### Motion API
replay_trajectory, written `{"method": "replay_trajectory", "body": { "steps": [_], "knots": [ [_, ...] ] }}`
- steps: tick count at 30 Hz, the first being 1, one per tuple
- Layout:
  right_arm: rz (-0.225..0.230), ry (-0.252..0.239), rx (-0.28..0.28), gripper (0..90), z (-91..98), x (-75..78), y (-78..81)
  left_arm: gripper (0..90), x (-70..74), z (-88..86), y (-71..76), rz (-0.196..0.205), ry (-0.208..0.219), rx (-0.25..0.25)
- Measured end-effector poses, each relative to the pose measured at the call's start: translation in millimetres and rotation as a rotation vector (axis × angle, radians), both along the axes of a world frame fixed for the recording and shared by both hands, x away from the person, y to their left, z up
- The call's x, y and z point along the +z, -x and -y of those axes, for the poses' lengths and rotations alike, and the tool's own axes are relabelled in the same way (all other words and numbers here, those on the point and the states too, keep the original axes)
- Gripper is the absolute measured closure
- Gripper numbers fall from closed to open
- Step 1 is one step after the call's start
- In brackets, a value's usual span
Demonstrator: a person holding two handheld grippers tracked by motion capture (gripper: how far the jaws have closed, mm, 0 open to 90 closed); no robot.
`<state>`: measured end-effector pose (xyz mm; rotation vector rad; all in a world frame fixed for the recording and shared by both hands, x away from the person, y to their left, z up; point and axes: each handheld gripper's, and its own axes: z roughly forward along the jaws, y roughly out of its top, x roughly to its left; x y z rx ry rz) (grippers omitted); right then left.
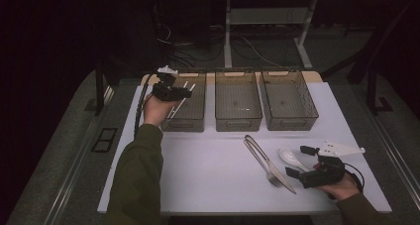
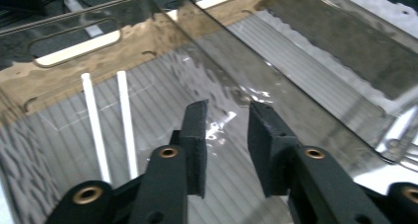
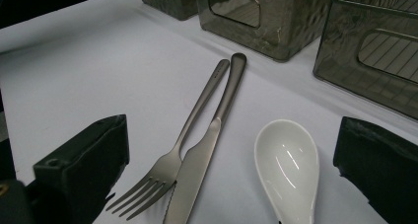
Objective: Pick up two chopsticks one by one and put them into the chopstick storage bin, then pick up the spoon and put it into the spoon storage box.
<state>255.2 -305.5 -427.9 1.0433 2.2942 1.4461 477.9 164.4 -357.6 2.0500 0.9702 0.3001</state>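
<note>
Dim room, white surface (image 1: 208, 180) on a dark floor, cables and desk legs behind at 12 o'clock. Near edge, 4 o'clock: right gripper (image 1: 303, 161) in the right hand, jaws spread wide, nothing between them, resting low by the cutlery. Just ahead of it at 10 o'clock: white spoon (image 3: 288, 167), bowl up, lying flat. Touching side by side to its 9 o'clock: knife (image 3: 204, 150) and fork (image 3: 170, 172), handles pointing away toward the bins, crossing near the handle ends. Farther back, 12 o'clock: three smoky clear bins in a row, left bin (image 1: 195, 118), middle bin (image 1: 238, 121), right bin (image 1: 292, 121). Far left, 10 o'clock: left gripper (image 2: 226, 135) held over the left bin, jaws at a narrow gap, pads bare, gripping nothing. Two white chopsticks (image 2: 111, 125) inside the left bin, parallel, leaning along its floor just beside the jaws, not touched.
</note>
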Motion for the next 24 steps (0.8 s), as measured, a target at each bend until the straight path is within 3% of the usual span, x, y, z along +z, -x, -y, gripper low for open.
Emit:
{"method": "replay_trajectory", "body": {
  "steps": [5,11,19,24],
  "knots": [
    [0.001,0.001,-0.003,0.5,0.3,-0.2,-0.2,59.0,3.6,2.6,17.2,0.022,0.046,-0.025],
    [-0.004,0.012,-0.003,0.5,-0.4,-0.8,-0.4,48.1,4.8,5.1,39.1,0.033,0.06,-0.072],
    [0.0,0.016,0.0,0.5,-0.7,-0.6,1.5,43.2,2.5,7.1,77.7,0.06,0.109,-0.117],
    [0.002,0.015,0.0,0.5,-0.5,-0.5,1.2,38.5,-0.6,8.0,97.4,0.069,0.118,-0.128]
  ]
}}
